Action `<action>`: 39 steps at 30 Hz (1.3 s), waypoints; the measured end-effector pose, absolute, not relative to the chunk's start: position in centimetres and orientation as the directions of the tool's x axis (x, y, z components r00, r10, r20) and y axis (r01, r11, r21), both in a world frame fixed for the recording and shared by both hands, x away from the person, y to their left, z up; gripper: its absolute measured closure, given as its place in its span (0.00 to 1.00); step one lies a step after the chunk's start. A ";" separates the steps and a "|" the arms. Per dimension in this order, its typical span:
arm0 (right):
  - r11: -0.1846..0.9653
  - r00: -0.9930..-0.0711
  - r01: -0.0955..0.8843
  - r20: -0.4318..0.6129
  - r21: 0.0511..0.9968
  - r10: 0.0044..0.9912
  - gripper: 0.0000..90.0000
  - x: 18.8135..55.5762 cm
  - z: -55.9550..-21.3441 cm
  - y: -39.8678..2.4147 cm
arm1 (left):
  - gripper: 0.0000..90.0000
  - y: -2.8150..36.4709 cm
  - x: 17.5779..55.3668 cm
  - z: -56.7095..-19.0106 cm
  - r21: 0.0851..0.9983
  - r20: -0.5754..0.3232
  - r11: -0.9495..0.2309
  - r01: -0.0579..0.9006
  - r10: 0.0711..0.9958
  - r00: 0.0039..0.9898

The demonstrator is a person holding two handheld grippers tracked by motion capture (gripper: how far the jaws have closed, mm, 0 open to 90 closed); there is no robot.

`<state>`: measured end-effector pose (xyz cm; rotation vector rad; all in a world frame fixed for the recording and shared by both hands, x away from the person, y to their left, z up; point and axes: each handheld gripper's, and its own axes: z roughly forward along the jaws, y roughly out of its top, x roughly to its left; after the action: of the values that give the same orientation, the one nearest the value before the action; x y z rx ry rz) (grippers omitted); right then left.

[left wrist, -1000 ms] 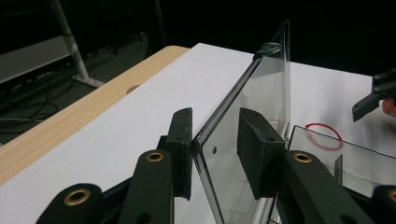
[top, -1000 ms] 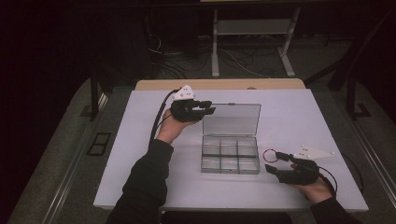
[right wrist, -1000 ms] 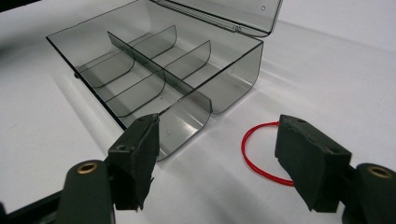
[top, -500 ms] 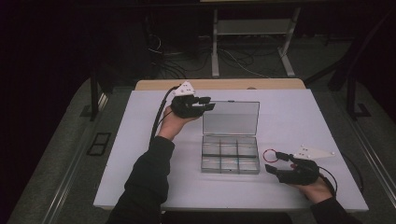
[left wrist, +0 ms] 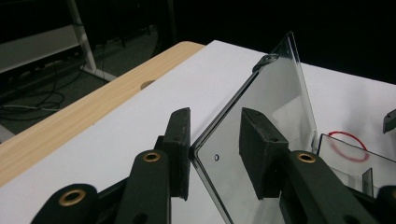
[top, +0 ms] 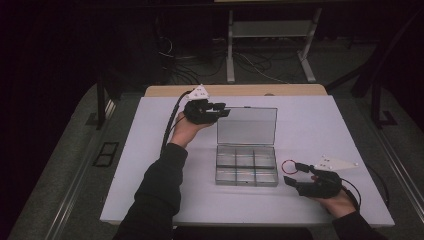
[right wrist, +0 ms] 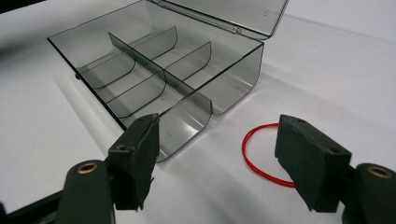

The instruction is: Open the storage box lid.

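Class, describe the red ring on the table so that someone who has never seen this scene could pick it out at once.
Start at the white table and find the clear compartment box with its lid raised at the middle. The red ring lies flat on the tabletop just off the box's right side, in front of the right gripper. It is the one thin, brightly coloured loop there.

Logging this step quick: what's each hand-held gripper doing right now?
Left hand-held gripper: jaws around the box lid corner, one pad touching, not clamped.
Right hand-held gripper: open, empty, near the red ring.
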<state>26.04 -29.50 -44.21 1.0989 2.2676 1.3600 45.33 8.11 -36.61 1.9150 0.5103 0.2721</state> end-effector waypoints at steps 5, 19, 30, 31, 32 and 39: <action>0.268 -0.673 0.466 0.141 0.843 0.726 0.33 26.1 -44.2 -29.5 | 0.69 8.0 46.0 -36.9 0.910 -0.060 -0.337 0.242 0.471 0.880; 0.268 -0.673 0.466 0.141 0.843 0.726 0.33 26.1 -44.2 -29.5 | 0.64 7.7 47.3 -38.0 0.901 -0.095 -0.329 0.282 0.486 0.869; 0.269 -0.673 0.466 0.140 0.843 0.726 0.33 26.1 -44.3 -29.6 | 0.62 7.6 48.0 -38.6 0.893 -0.110 -0.332 0.304 0.493 0.863; 0.271 -0.673 0.466 0.139 0.842 0.727 0.33 26.1 -44.3 -29.6 | 0.61 7.6 48.0 -38.7 0.890 -0.110 -0.337 0.306 0.495 0.862; 0.270 -0.673 0.467 0.140 0.842 0.726 0.33 26.1 -44.3 -29.5 | 0.61 7.5 48.1 -38.8 0.892 -0.115 -0.330 0.310 0.496 0.860; 0.274 -0.675 0.464 0.136 0.842 0.725 0.33 26.1 -44.3 -29.5 | 0.59 7.6 48.7 -39.4 0.881 -0.136 -0.335 0.334 0.496 0.858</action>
<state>26.09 -29.52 -44.28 1.0938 2.2714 1.3554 48.69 7.56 -39.42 1.9523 0.6123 0.1884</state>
